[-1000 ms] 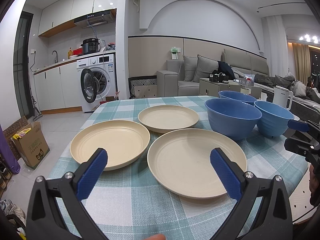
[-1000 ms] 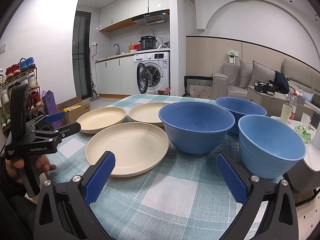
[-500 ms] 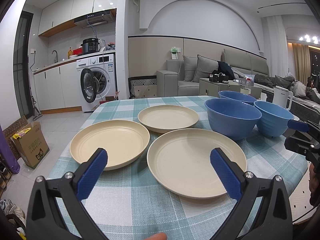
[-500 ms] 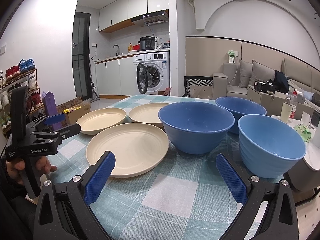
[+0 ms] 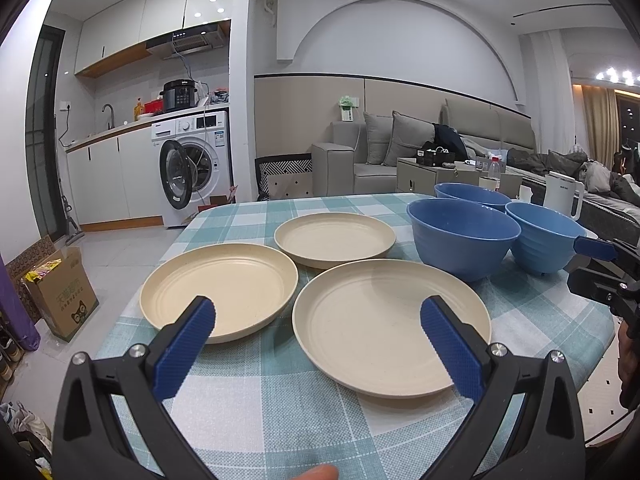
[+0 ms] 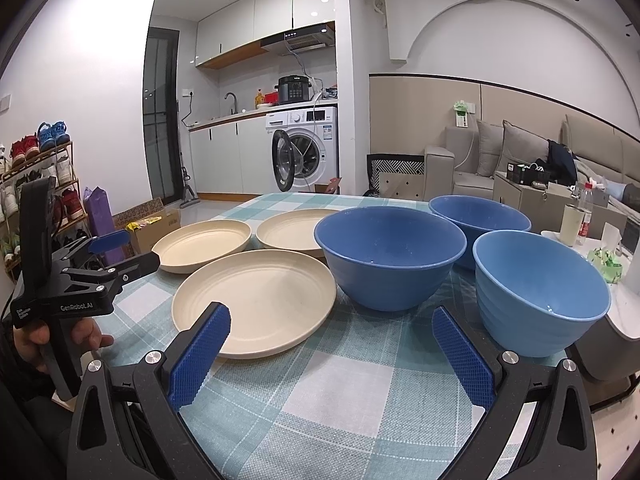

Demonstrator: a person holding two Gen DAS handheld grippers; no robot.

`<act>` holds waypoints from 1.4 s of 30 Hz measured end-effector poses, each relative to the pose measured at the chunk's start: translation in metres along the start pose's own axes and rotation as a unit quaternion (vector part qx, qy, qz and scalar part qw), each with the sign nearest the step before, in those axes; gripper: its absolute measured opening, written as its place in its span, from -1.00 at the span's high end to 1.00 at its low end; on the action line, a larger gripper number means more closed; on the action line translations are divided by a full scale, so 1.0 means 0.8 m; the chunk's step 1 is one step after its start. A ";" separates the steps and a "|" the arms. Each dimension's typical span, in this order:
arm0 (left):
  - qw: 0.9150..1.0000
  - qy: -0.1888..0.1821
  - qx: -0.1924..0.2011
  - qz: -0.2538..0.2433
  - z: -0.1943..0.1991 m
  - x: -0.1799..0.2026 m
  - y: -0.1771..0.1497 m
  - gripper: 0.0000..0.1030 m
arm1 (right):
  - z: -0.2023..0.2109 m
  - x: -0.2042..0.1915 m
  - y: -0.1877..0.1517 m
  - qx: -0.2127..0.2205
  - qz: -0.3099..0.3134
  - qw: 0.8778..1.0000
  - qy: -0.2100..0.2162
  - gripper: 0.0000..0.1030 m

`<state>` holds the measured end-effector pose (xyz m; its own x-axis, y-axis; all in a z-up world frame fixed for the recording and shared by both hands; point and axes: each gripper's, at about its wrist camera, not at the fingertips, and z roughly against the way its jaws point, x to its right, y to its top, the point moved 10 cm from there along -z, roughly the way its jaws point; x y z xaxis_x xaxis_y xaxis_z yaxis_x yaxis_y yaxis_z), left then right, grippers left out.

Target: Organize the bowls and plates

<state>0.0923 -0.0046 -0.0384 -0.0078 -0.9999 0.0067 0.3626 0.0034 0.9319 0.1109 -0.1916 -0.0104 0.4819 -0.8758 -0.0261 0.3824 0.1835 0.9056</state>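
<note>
Fingers of the left gripper (image 5: pixel 318 326) and right gripper (image 6: pixel 330 328) are spread wide and empty, with the stiff, light-looking cream plate (image 5: pixel 384 320) between the left pair best pinched at its raised rim.

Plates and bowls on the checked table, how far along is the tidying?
Nothing looks done yet. The three cream plates lie singly, none stacked, and the three blue bowls stand apart, not nested. Nothing is in hand: the left tool and right tool are both open and empty, short of the dishes. All the stacking is left.
</note>
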 end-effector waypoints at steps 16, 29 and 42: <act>1.000 -0.009 -0.007 -0.013 0.002 0.000 0.018 -1.00 | -0.005 0.019 0.009 -0.022 -0.033 0.999 0.000 -0.99; 1.000 0.000 0.008 0.029 -0.005 -0.036 0.041 -1.00 | -0.009 0.027 0.032 -0.016 -0.034 0.999 0.002 -0.99; 0.999 0.006 -0.005 0.031 -0.014 -0.047 0.070 -1.00 | -0.011 0.021 0.074 0.007 -0.005 1.000 -0.002 -0.99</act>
<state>0.1238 0.0331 0.0096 0.0268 -0.9979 0.0595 0.3708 0.0652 0.9264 0.1481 -0.1914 0.0390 0.4745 -0.8796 -0.0336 0.3755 0.1677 0.9115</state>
